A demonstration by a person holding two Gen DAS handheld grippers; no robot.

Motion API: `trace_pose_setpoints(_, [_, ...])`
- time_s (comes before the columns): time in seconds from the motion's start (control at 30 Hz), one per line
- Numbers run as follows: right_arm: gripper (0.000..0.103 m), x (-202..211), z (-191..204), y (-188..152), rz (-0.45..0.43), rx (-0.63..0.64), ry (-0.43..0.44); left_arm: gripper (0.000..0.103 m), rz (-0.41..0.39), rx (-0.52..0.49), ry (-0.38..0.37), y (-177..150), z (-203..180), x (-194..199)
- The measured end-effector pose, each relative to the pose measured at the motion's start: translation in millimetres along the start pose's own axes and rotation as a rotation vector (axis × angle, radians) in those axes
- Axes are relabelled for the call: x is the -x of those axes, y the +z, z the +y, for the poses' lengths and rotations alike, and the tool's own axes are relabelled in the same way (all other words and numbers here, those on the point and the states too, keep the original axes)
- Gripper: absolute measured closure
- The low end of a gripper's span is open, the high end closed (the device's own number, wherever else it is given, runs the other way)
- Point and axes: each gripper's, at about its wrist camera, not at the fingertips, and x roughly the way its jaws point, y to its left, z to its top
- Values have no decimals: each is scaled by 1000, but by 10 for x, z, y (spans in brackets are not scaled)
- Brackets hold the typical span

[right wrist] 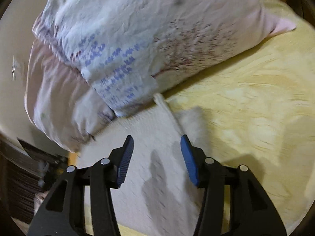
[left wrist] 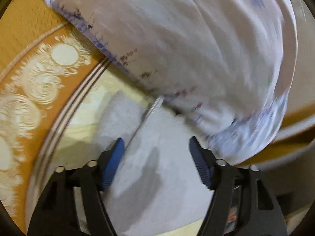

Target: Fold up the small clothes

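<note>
A small white garment [left wrist: 157, 157] lies flat on the yellow bed cover [left wrist: 88, 106], with a raised seam or strap running up its middle. My left gripper [left wrist: 156, 143] is open just above it, blue pads on either side, holding nothing. In the right wrist view the same white garment [right wrist: 149, 153] lies under my right gripper [right wrist: 157, 139], which is open and empty; its ribbed strap [right wrist: 167, 110] runs toward the pillow. Both views are motion-blurred.
A large white pillow with blue and purple print [right wrist: 137, 45] lies just beyond the garment, also in the left wrist view [left wrist: 177, 49]. An orange patterned border [left wrist: 39, 74] edges the cover at left. The bed's edge and dark furniture [right wrist: 23, 173] are at lower left.
</note>
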Motion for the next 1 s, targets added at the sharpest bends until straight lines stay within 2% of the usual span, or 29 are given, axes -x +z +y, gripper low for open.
trace_pose_setpoints(0.13, [58,55,-25,-201,44,55,-60,45,51,-148,127,-244,-77,2])
trace_pose_setpoints(0.2, [60,43,-39,-287,61,66,-77,48,63,-172,157,-324,-76,-20])
trace_pose_setpoints(0.3, [73,31,-67,-372,75,74,-73,53,51,-190,175,-394,-79,-19])
trace_pose_setpoints(0.37, [81,13,-25,-396,75,93,-86,60,51,-192,181,-404,-83,-4])
trace_pose_setpoints(0.6, [80,-27,-18,-416,87,84,-104,77,59,-196,190,-457,-24,45])
trace_pose_setpoints(0.63, [84,-28,6,-421,88,98,-113,81,63,-199,190,-479,-18,47])
trace_pose_setpoints(0.67, [92,-19,24,-425,90,108,-113,89,66,-202,189,-491,-25,39])
trace_pose_setpoints(0.7, [92,-1,51,-423,88,112,-99,94,71,-204,187,-497,-30,35])
trace_pose_setpoints(0.9, [93,320,133,-399,10,84,-48,96,85,-214,128,-489,-38,198])
trace_pose_setpoints(1.0, [93,366,102,-476,20,73,-78,97,85,-220,118,-487,5,312])
